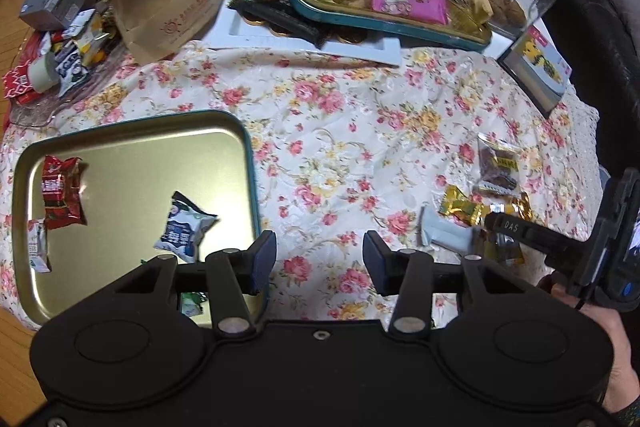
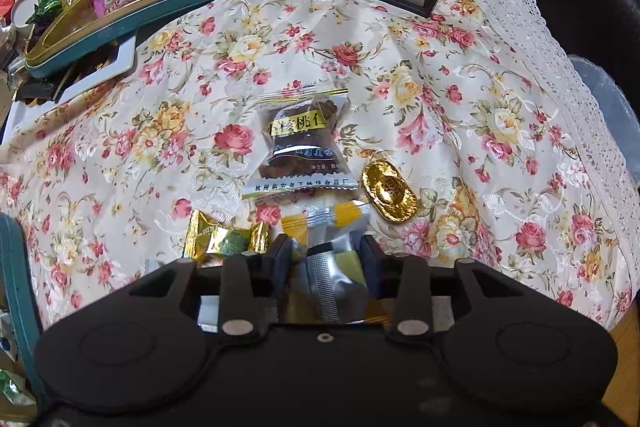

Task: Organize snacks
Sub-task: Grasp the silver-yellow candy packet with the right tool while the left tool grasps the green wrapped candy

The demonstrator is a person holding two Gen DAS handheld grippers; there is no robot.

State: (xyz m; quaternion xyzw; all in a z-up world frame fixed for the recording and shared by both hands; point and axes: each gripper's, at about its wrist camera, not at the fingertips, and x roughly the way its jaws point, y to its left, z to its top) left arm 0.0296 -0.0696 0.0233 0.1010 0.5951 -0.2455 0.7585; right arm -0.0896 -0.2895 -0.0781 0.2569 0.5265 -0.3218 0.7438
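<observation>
Your right tool (image 2: 326, 251) is closing narrowly around a silver-and-yellow packet (image 2: 336, 267), its pads touching both sides. Just ahead are lying a walnut pack (image 2: 300, 147), a gold ingot (image 2: 390, 189) and a gold candy (image 2: 226, 239) on the floral worktop (image 2: 480, 87). Your left tool (image 1: 319, 259) is gaping wide, holding nothing, beside the tray (image 1: 132, 147), which is carrying a red packet (image 1: 60, 191) and a blue-white packet (image 1: 182, 227).

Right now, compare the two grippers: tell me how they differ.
The left gripper is open with nothing between its fingers; the right gripper has its fingers around a yellow-and-silver snack packet. The left hangs beside the gold tin tray; the right sits among loose snacks on the floral cloth. Both are black with dark pads.
</observation>
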